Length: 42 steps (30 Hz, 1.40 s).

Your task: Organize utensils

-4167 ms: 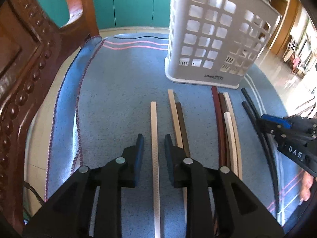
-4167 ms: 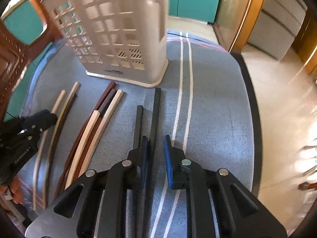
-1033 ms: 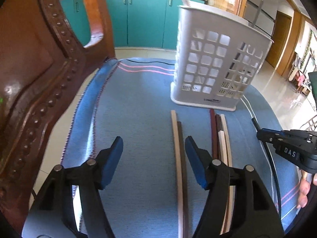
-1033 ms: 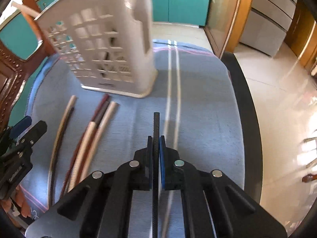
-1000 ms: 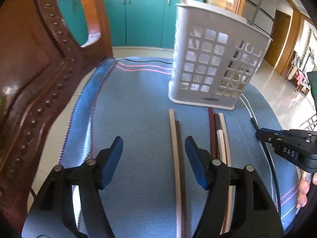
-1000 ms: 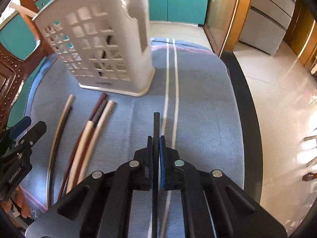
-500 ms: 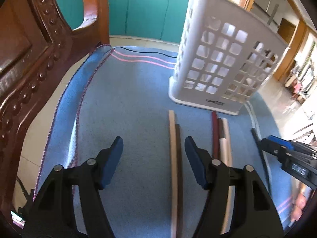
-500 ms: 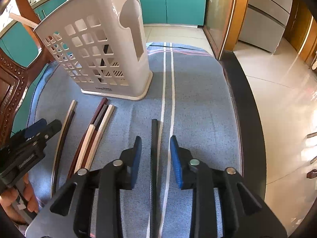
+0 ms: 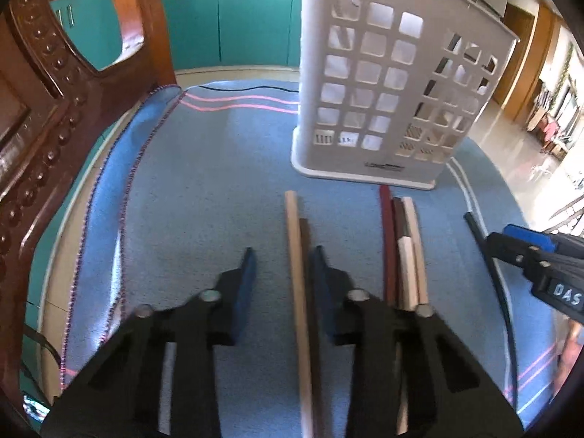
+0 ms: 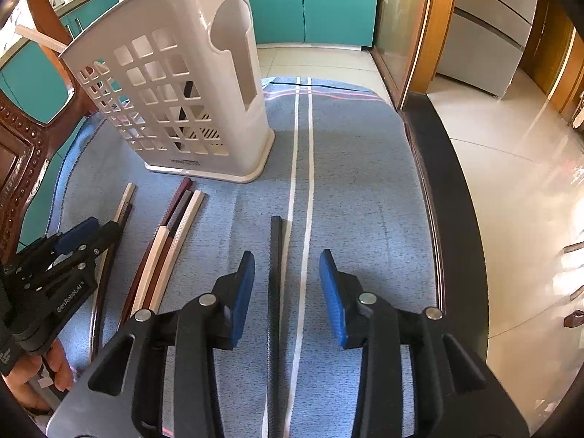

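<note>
Both grippers are hovering low over a blue cloth [image 9: 219,182] with their jaws standing apart and holding nothing. The left gripper [image 9: 281,259] is straddling a tan stick [image 9: 294,248] and the dark brown stick [image 9: 306,241] lying just beside it; its blue pads [image 9: 244,284] are touching neither. To the right, a cluster of sticks [image 9: 401,241], reddish, dark and cream, is lying side by side, pointing at the white basket [image 9: 365,84]. The basket is standing upright on the cloth, with dark sticks showing through its lattice. The right gripper [image 10: 286,266] is straddling a black stick [image 10: 275,255], which is lying flat beside two white stripes [image 10: 303,182] in the cloth. A carved wooden chair [image 9: 40,84] is standing at the left.
</note>
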{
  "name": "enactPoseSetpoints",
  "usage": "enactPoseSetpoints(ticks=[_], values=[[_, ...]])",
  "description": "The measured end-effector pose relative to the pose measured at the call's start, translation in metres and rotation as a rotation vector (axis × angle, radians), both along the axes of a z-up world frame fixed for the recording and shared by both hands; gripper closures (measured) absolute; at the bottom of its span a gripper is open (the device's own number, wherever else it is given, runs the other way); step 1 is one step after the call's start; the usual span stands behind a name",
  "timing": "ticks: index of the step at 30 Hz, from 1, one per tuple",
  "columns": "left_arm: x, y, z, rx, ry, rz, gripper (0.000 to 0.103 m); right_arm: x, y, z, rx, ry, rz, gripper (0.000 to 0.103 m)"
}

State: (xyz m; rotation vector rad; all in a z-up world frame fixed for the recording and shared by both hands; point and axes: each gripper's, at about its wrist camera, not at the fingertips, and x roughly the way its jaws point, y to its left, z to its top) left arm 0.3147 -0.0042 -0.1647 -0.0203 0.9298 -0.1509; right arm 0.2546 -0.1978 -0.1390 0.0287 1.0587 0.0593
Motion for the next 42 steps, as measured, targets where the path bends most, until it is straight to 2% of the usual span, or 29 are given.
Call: enactPoseSetpoints(ticks=[1,5,6,7,9,12,15,18,20,25,26,28,30,34,40,42], values=[[-0.001,-0.001,0.0,-0.017,0.003,-0.015,0.091,0.0,0.002,0.0,-0.002,0.001,0.001,0.066],[-0.007,-0.003,0.002,-0.024,-0.003,-0.017,0.093,0.0,0.004,-0.002,-0.008,0.005,0.004,0.066],[-0.009,-0.001,0.003,-0.046,-0.005,-0.012,0.101,0.0,0.004,-0.003,-0.008,0.005,0.005,0.066],[-0.011,0.002,0.007,-0.075,-0.009,-0.015,0.102,0.001,0.005,-0.003,-0.008,0.004,0.005,0.066],[-0.02,0.006,0.018,-0.108,-0.033,-0.025,0.102,0.0,0.006,-0.002,-0.007,0.002,0.007,0.066],[-0.025,0.009,0.025,-0.102,-0.054,-0.025,0.102,0.0,0.007,-0.002,-0.009,0.001,0.006,0.066],[-0.021,0.011,0.016,-0.095,-0.014,-0.019,0.102,0.001,0.008,-0.004,-0.014,0.007,0.005,0.065],[-0.016,0.013,0.004,-0.085,0.035,-0.026,0.097,0.001,0.012,-0.004,-0.015,0.004,0.01,0.061],[-0.015,0.014,0.002,-0.075,0.03,-0.027,0.09,0.001,0.014,-0.004,-0.015,0.002,0.014,0.06],[-0.015,0.012,-0.001,-0.119,0.057,-0.044,0.087,-0.001,0.016,-0.006,-0.022,0.007,0.013,0.06],[-0.015,0.01,-0.004,-0.114,0.069,-0.052,0.087,-0.001,0.016,-0.006,-0.022,0.008,0.011,0.06],[-0.02,0.001,-0.004,-0.045,0.041,-0.065,0.087,-0.001,0.015,-0.006,-0.022,0.008,0.007,0.06],[-0.021,-0.001,-0.004,-0.036,0.035,-0.057,0.089,0.0,0.013,-0.006,-0.021,0.009,0.005,0.06],[-0.025,0.007,0.0,-0.1,0.032,-0.038,0.09,0.0,0.015,-0.006,-0.023,0.011,0.012,0.06],[-0.041,0.023,0.028,-0.211,-0.02,-0.056,0.09,0.0,0.012,-0.005,-0.022,0.011,0.006,0.058],[-0.043,0.028,0.03,-0.213,-0.023,-0.039,0.088,0.0,0.013,-0.005,-0.024,0.012,0.006,0.057]])
